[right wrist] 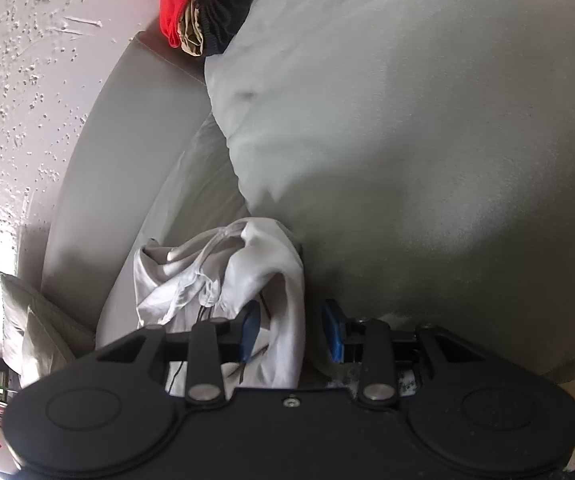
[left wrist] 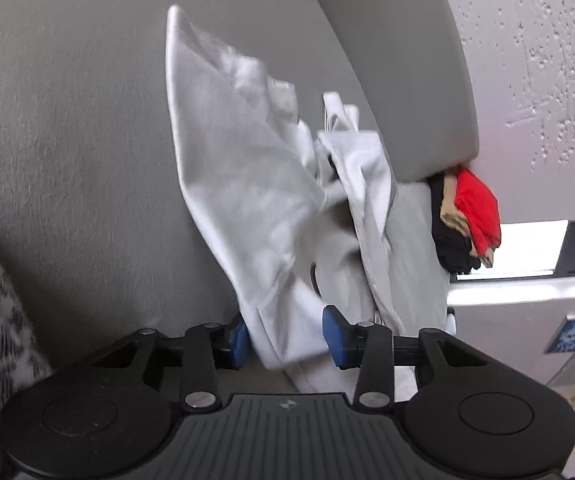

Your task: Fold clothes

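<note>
White garment (left wrist: 247, 184) runs from 12 o'clock down between your left gripper (left wrist: 285, 338) fingers, parted; your right gripper (right wrist: 293, 334) likewise straddles cloth, not clamped.

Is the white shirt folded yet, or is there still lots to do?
Not yet. Nothing looks folded: the white garment is rumpled and bunched on the grey sofa. In hand now: cloth runs between the spread jaws of both the left gripper and the right gripper, neither pinched shut. Still left: flattening and folding it, and maybe the red and black clothes piled by the sofa back.
</note>
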`<state>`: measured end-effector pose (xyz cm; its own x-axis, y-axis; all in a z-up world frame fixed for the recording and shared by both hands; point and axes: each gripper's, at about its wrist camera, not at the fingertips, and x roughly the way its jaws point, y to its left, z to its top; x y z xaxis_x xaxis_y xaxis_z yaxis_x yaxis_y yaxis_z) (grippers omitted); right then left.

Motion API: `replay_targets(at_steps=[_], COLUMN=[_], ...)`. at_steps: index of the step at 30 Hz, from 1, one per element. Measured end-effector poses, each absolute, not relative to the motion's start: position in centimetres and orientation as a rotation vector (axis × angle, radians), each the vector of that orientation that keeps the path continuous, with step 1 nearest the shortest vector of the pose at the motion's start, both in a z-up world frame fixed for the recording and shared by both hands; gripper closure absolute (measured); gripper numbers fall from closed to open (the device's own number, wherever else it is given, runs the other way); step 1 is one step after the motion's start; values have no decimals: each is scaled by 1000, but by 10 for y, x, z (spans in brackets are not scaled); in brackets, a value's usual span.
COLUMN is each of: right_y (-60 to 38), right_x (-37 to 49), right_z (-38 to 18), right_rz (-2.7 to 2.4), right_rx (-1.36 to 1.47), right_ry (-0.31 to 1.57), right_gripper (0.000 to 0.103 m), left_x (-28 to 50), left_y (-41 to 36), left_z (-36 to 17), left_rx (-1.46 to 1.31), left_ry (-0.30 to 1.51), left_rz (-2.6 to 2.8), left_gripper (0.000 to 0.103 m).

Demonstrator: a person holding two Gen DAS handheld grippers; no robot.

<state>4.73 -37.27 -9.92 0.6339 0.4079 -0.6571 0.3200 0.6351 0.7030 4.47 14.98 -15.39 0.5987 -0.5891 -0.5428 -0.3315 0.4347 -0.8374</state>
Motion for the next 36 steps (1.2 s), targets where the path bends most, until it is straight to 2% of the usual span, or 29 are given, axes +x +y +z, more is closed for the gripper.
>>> replay_targets(at_steps=[3, 5, 6, 11, 12, 13, 14, 19, 22, 25, 28, 30, 33, 36], right_y=[-374, -374, -375, -380, -380, -378, -374, -347, -344, -336, -327, -335, -358, -369], right_x=[47, 46, 45, 39, 38, 38, 38, 35, 33, 45, 74, 80, 56, 35], right_z=[-100, -101, -101, -101, -100, -98, -95, -65, -46, -15, 41, 94, 161, 185], right_rz=[65, 70, 69, 58, 52, 44, 28, -3, 150, 318, 404, 421, 407, 351], right_rx=[924, 928, 935, 972, 958, 931, 870, 630, 811, 1006, 1076, 1102, 1141, 1133], right_ry=[912, 907, 902, 879, 884, 892, 909, 967, 970, 892, 746, 563, 251, 154], right_gripper=[69, 69, 69, 69, 73, 80, 100, 101, 101, 101, 101, 101, 101, 101], left_x=[49, 53, 54, 56, 56, 56, 56, 47, 40, 53, 77, 78, 58, 37], left_y=[151, 150, 151, 154, 154, 154, 152, 141, 136, 132, 141, 155, 168, 182], left_z=[-153, -153, -154, -157, -157, -155, -152, -102, -57, 0, 71, 115, 152, 189], left_rx=[-1163, -1137, -1129, -1117, -1114, -1102, -1074, -813, -742, -708, -728, -765, -789, -812], left_ry=[939, 948, 953, 964, 965, 966, 968, 930, 878, 804, 706, 608, 502, 395], left_rz=[-179, -169, -160, -145, -144, -142, -134, -111, -198, -260, -263, -256, -257, -257], left_gripper=[74, 93, 97, 100, 100, 100, 101, 101, 101, 101, 101, 101, 100, 100])
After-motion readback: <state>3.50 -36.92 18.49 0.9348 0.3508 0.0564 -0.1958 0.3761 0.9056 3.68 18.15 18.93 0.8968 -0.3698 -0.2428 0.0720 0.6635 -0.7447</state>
